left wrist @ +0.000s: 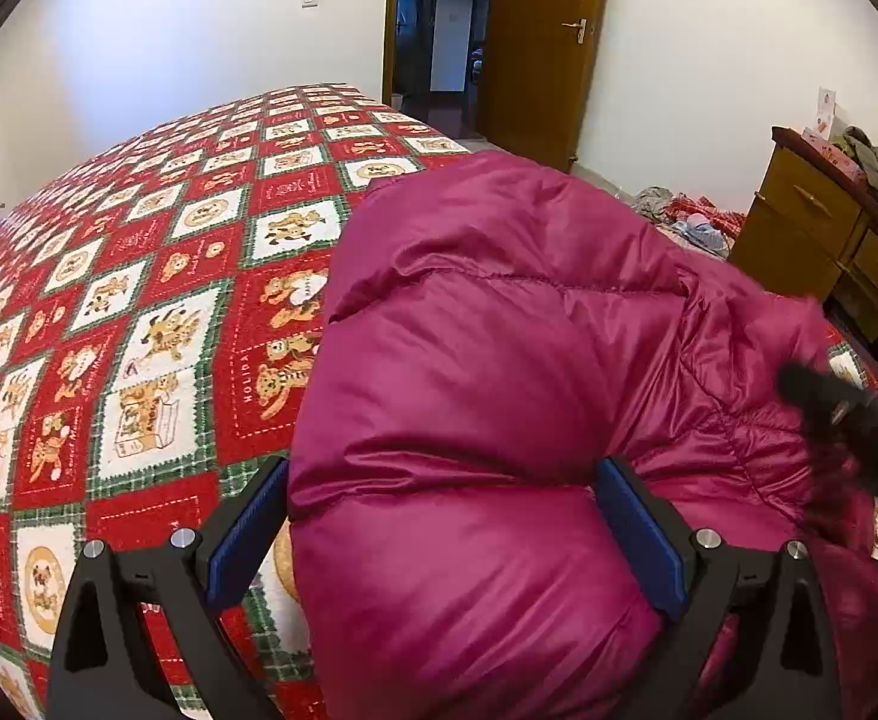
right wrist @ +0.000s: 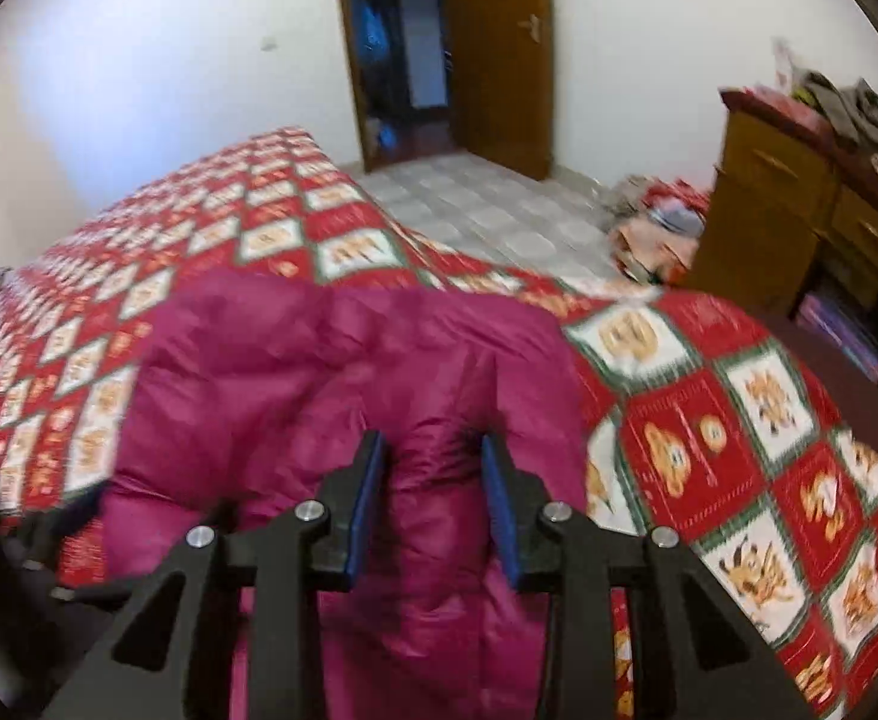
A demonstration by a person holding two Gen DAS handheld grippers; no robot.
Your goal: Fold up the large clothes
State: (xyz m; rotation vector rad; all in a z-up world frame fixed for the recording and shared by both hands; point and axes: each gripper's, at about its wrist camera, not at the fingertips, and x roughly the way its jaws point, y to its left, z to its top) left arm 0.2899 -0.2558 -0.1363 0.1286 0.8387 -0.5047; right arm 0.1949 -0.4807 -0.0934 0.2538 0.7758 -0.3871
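A puffy magenta down jacket (left wrist: 499,360) lies bunched on the bed with the red teddy-bear quilt (left wrist: 139,300). My left gripper (left wrist: 442,477) is wide open, its blue-padded fingers (left wrist: 247,528) standing on either side of a thick fold of the jacket. My right gripper (right wrist: 433,450) is partly closed around a puffy ridge of the jacket (right wrist: 349,372); its fingers (right wrist: 502,504) press the fabric on both sides. The right gripper's black body also shows blurred in the left wrist view (left wrist: 847,414) at the right edge.
The bed's quilt (right wrist: 739,450) reaches to the right edge. A wooden dresser (left wrist: 829,228) with piled clothes stands at right. Clothes lie heaped on the floor (left wrist: 691,216). A wooden door (left wrist: 541,42) stands open at the back.
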